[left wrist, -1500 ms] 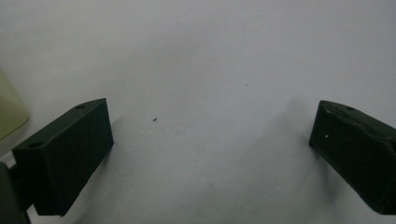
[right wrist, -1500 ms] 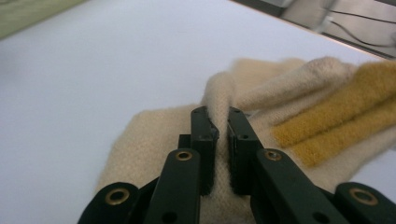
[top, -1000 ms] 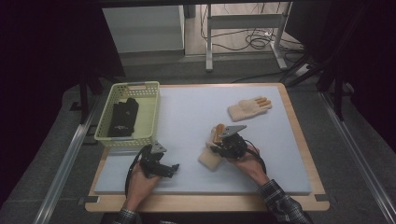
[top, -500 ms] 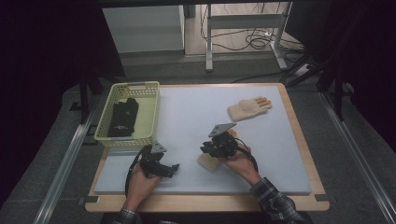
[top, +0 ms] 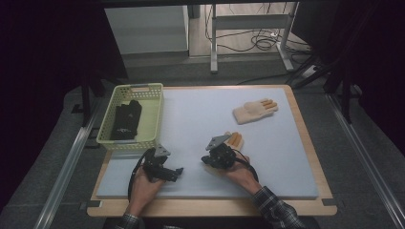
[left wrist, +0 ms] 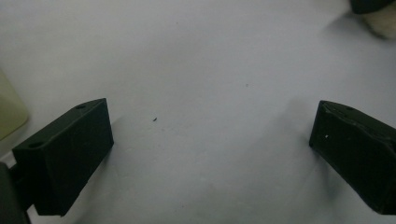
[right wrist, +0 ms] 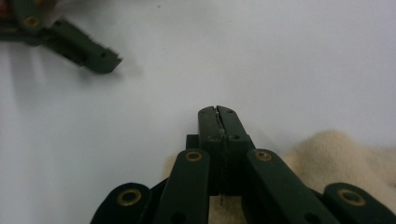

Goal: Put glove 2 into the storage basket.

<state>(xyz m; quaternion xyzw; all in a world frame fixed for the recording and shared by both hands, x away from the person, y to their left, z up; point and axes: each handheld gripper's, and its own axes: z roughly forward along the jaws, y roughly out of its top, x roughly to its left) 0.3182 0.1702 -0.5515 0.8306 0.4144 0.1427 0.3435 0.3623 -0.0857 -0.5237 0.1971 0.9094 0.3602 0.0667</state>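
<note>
The right hand-held gripper (right wrist: 219,112) has just been closing — jaws together over the near tan glove (top: 235,139) on the counter (top: 296,186), seemingly pinching its edge. Left hand-held gripper (left wrist: 210,140) waits, jaws apart. Next — lift toward the basket (top: 107,129).

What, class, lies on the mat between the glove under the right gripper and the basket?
Only the left gripper sits near that path, low and to one side. The mat between the glove under the right gripper and the basket is otherwise bare.
</note>
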